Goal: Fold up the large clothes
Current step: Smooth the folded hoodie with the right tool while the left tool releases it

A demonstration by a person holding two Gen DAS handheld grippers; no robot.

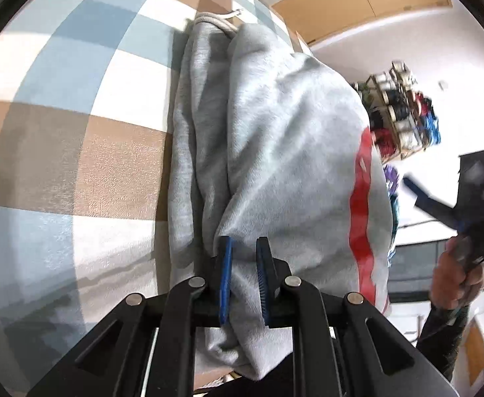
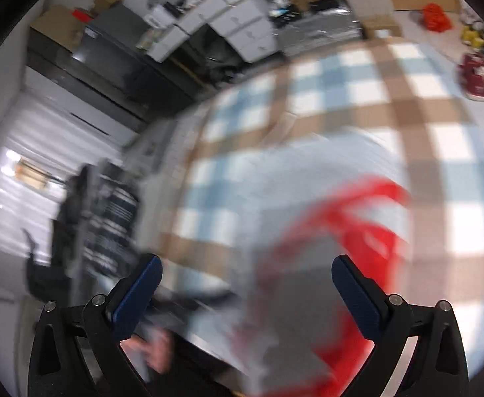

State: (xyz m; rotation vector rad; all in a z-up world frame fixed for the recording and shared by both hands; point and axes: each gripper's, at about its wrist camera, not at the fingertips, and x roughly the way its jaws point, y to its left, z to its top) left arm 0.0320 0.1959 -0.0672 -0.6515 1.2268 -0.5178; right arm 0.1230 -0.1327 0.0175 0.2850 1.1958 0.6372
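A grey hoodie [image 1: 275,139] with a red print and a white drawstring lies bunched on the checked tablecloth [image 1: 76,125]. My left gripper [image 1: 244,248] is shut on a fold of the hoodie's near edge and lifts it. The right gripper [image 1: 473,205] shows at the right of the left wrist view, held in a hand off to the side of the hoodie. In the blurred right wrist view, my right gripper [image 2: 246,264] is open and empty above the hoodie [image 2: 308,231], whose red print faces up.
The table carries a blue, brown and white checked cloth [image 2: 423,112]. A rack of thread spools [image 1: 400,112] stands beyond the hoodie. Cardboard boxes, white drawers [image 2: 242,23] and dark shelving stand behind the table. Red items [image 2: 473,76] sit at the far right.
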